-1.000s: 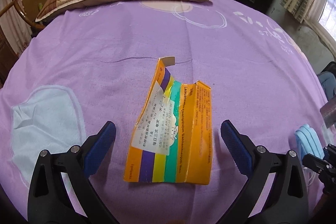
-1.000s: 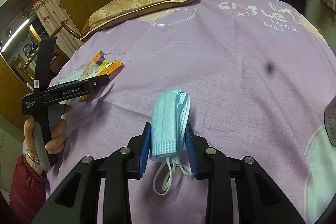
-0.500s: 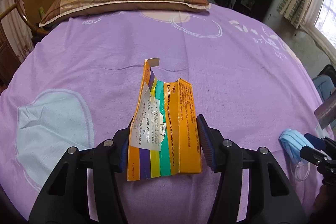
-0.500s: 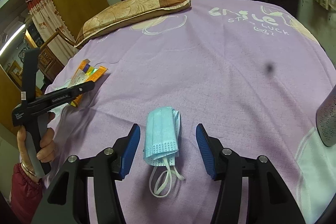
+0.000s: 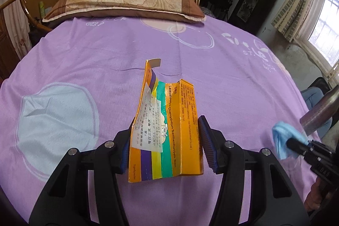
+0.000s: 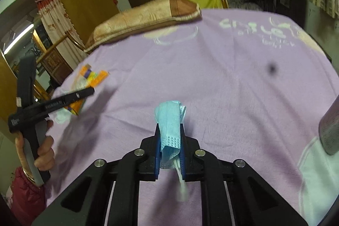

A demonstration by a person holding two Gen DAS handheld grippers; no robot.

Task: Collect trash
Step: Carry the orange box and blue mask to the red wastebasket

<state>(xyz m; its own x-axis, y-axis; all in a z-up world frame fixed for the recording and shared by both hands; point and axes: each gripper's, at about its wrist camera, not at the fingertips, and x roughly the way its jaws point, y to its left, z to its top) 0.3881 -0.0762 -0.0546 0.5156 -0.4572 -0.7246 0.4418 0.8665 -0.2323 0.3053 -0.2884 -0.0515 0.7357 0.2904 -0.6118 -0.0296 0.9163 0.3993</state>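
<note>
Both grippers held trash over the bed (image 5: pixel 84 52).
Left gripper (image 5: pixel 165 147) clamped the flattened box (image 5: pixel 165 141); right gripper (image 6: pixel 170 151), jaws just closing, pinched the mask (image 6: pixel 169 124). Lift both steadily, keeping squeeze.

The wide purple bedsheet (image 5: pixel 106 52) lies bare from nine to one o'clock of the torn orange cardboard box (image 5: pixel 167 137), open passage for a gripper. At twelve o'clock, far back, the long brown-and-gold pillow (image 5: pixel 127 1) bars the head end. At three o'clock a grey metal cylinder (image 6: pixel 330 130) stands at the bed's edge, narrowing that side.
</note>
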